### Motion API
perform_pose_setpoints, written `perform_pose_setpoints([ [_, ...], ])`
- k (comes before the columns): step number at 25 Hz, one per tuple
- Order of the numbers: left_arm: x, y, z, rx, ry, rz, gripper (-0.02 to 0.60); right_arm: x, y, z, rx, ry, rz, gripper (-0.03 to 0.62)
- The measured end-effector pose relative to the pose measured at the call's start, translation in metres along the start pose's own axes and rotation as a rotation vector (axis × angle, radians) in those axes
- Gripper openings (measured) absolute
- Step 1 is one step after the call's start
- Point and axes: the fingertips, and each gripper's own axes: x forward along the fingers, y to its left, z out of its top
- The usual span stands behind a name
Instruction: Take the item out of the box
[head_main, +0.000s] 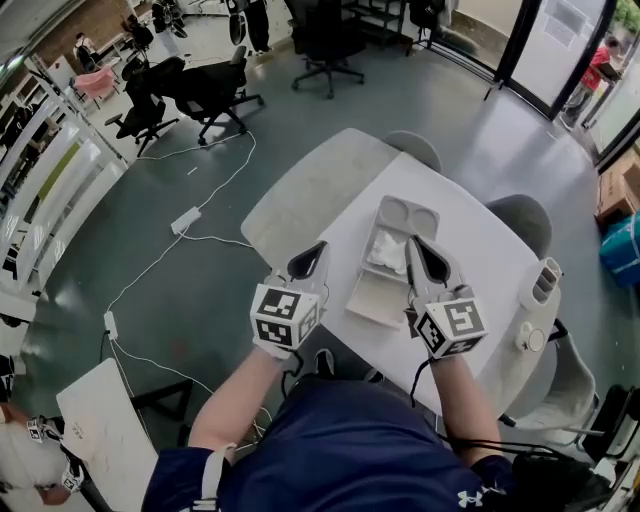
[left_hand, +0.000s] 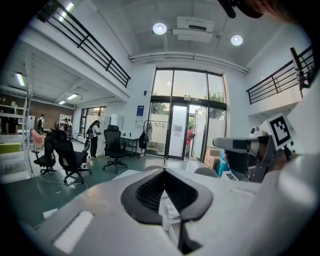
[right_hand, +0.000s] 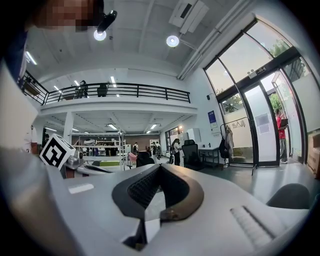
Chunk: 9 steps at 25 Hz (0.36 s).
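On the white table (head_main: 470, 240) lies an open pale box (head_main: 378, 295) with round moulded hollows at its far end. Inside it rests a white crumpled item (head_main: 386, 252). My left gripper (head_main: 318, 248) hovers shut just left of the box, at the table's left edge, with nothing in it. Just right of the item, over the box's right rim, my right gripper (head_main: 417, 243) is shut and empty. In the left gripper view the box (left_hand: 170, 212) shows through the loop of the closed gripper (left_hand: 165, 172). The right gripper view shows its shut gripper (right_hand: 160, 167) with bare table behind.
A white handheld device (head_main: 540, 290) lies at the table's right edge. Grey chairs (head_main: 522, 218) stand at the far side, and a round grey table (head_main: 310, 190) adjoins on the left. Cables and a power strip (head_main: 186, 220) cross the floor; black office chairs (head_main: 210, 92) stand beyond.
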Motion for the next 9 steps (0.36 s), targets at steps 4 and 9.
perform_pose_setpoints([
  [4, 0.002, -0.003, 0.000, -0.005, 0.002, -0.010, 0.002, -0.006, -0.005, -0.001, 0.001, 0.007, -0.022, 0.002],
  [9, 0.014, -0.003, -0.009, -0.008, 0.003, -0.021, 0.002, -0.006, -0.017, -0.013, 0.004, 0.015, -0.047, 0.002],
])
